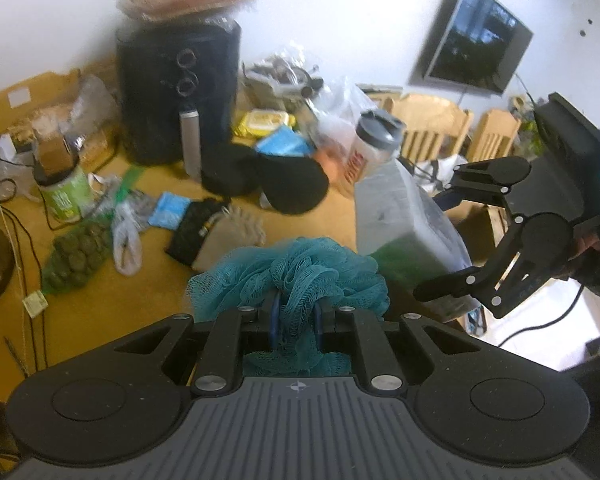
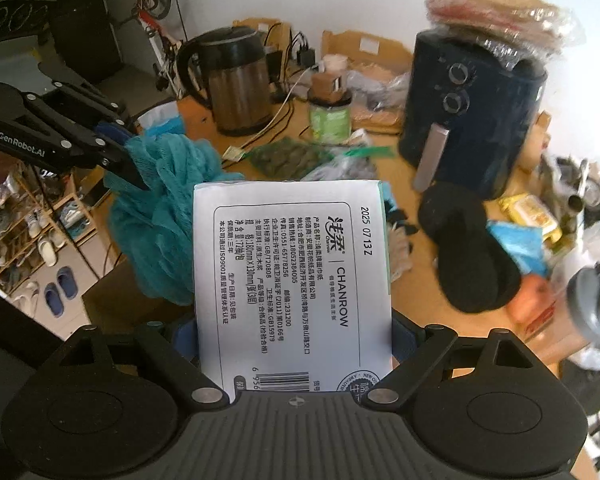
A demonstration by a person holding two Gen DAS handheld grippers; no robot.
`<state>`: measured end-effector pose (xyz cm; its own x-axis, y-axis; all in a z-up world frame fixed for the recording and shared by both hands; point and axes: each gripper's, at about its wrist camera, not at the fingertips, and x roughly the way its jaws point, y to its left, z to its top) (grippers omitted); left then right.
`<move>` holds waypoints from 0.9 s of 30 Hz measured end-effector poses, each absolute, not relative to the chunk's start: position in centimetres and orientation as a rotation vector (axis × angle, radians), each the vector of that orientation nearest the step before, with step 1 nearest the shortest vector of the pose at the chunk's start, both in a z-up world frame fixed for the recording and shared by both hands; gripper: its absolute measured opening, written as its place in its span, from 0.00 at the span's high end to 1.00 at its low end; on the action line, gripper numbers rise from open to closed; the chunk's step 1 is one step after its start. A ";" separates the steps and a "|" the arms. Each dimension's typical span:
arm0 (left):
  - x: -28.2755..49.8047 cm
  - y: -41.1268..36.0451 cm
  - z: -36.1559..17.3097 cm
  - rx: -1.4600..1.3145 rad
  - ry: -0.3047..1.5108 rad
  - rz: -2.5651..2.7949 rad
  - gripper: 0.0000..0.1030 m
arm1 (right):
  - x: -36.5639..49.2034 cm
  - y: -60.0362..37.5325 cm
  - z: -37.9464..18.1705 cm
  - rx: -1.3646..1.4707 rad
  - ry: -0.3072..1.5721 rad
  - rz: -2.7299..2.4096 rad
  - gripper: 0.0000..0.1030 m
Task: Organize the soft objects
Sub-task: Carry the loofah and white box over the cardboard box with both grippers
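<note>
Left wrist view showed the left gripper (image 1: 296,320) with its fingers (image 1: 275,322) pinching a teal mesh sponge (image 1: 292,276), which bulged out ahead of them and hung above the near edge of the counter (image 1: 148,296). Past the sponge, on the counter, lay a pale glove (image 1: 236,236) just beside a dark cloth (image 1: 192,228), and farther in, a black hat (image 1: 292,184) (two rounded black shapes side by side) sat in front of the air fryer (image 1: 180,92). A bag of greens (image 1: 78,256) rested toward the counter's left edge.

From the right wrist view, the right gripper (image 2: 296,336) had its fingers (image 2: 405,332) clamped on either side of a white tissue pack (image 2: 292,272), label side up, held above the counter's near edge. To its left the sponge (image 2: 160,216) hung in the left gripper (image 2: 134,156), close beside the pack; whether the two touched could not be told. A kettle (image 2: 236,80) stood near the counter's far left corner, the air fryer (image 2: 472,108) toward the far right, and the hat (image 2: 464,248) lay to the right of the pack.
</note>
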<state>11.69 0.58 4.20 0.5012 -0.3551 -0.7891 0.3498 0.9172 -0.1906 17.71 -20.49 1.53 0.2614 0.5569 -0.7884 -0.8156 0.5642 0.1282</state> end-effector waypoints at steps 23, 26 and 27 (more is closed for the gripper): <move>10.3 -1.9 -0.2 0.156 1.129 -0.414 0.77 | 14.9 -18.4 -2.9 -0.241 1.197 0.866 0.10; 10.0 -2.2 0.0 0.167 1.123 -0.419 0.75 | 15.3 -18.9 -2.8 -0.167 1.240 0.830 0.05; 10.0 -2.2 0.1 0.166 1.121 -0.419 0.74 | 15.3 -19.1 -2.6 -0.143 1.238 0.826 0.01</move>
